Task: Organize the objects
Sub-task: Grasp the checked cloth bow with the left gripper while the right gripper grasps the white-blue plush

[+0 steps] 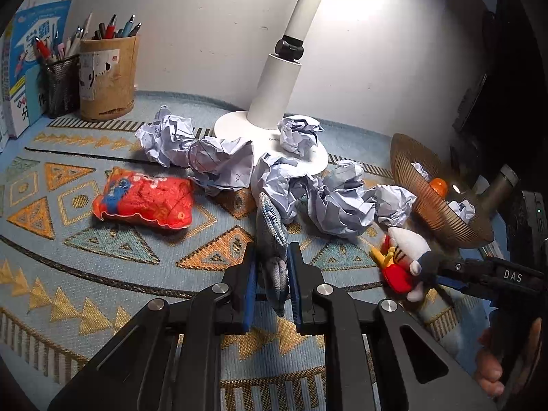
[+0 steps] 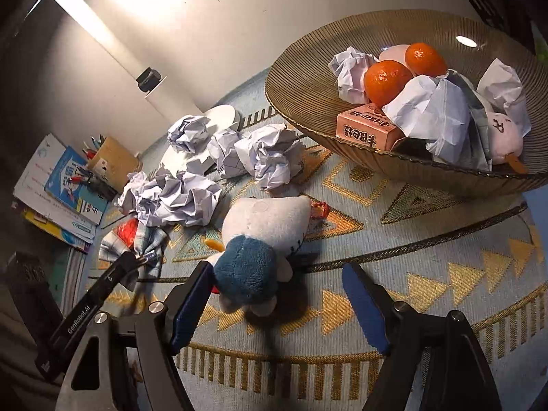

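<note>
My left gripper is shut on a blue-grey plaid cloth bow, which also shows in the right wrist view. My right gripper is open, its jaws standing on either side of a white plush toy with a blue cap that lies on the patterned mat; the left finger touches the cap. The toy also shows in the left wrist view. Several crumpled paper balls lie around the white lamp base. A red snack packet lies to the left.
A ribbed brown bowl at the right holds oranges, a pink box, paper balls and a small plush. Pen holders and books stand at the back left. The white wall is behind.
</note>
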Tool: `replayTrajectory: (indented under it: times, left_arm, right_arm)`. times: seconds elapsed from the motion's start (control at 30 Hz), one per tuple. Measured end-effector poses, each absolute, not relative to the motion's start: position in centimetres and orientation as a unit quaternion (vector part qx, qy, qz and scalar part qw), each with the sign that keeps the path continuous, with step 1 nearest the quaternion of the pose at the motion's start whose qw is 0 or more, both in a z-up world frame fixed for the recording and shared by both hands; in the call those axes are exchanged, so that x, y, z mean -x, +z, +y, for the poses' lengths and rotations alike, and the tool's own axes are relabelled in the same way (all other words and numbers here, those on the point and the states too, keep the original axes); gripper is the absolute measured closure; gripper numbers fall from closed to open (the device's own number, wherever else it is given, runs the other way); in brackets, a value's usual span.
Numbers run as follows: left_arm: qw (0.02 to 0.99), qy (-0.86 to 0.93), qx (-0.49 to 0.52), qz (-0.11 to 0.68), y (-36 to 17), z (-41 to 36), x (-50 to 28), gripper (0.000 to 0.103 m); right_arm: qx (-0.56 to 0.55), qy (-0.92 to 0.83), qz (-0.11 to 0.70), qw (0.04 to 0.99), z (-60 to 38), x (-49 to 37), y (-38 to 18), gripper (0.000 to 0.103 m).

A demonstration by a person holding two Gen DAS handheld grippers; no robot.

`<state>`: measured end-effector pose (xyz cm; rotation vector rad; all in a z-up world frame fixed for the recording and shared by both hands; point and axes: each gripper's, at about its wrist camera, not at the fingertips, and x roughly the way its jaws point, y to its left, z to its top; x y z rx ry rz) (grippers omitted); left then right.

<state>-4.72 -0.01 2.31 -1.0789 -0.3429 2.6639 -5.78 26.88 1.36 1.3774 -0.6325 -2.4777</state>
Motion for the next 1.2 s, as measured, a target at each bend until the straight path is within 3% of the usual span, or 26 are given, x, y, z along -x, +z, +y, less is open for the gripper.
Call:
replayTrajectory:
  times: [0.13, 0.2, 0.27, 0.6, 1.0, 1.1, 1.17, 1.2]
  left_arm:
    - [0.125, 0.913, 0.37, -0.12, 2.2, -0.2, 4.8, 0.089]
    - [0.124, 0.913, 0.371, -0.119, 2.2, -0.2, 4.8, 0.089]
    - [0.124, 0.913, 0.37, -0.119, 2.2, -0.2, 4.8, 0.089]
    - [0.204, 0.878, 0.383, -0.203, 3.1, -0.9, 0.2, 0.092]
    - [0.208, 0.864, 0.411, -0.204, 0.9, 1.1, -2.1, 0.092]
    - [0.211, 0.867, 0.399, -0.213, 1.1, 0.8, -2.4, 0.092]
    - [0.21, 0.865, 0.401, -0.218, 1.0, 0.7, -2.4, 0.092]
    - [0.211, 0.865, 0.401, -0.218, 1.0, 0.6, -2.3, 0.092]
  right_arm:
    - [-0.472, -0.857, -0.184, 0.097, 25.1, 6.2, 1.6, 0.027]
    - [-0.472, -0.867, -0.134, 0.088, 23.5, 6.1, 1.7, 0.043]
    - [-0.468, -0.874, -0.097, 0.088, 22.5, 5.7, 1.7, 0.068]
    - [-0.428, -0.892, -0.042, 0.141, 24.4, -0.2, 5.6, 0.068]
    - [-0.471, -0.866, -0.054, 0.158, 26.0, -2.0, 2.1, 0.066]
    - [-0.473, -0.865, -0.067, 0.155, 26.8, -2.4, 2.0, 0.054]
    - [-0.467, -0.868, -0.073, 0.151, 27.1, -2.9, 2.2, 0.037]
    - [-0.467, -0.868, -0.076, 0.154, 27.1, -3.1, 2.3, 0.037]
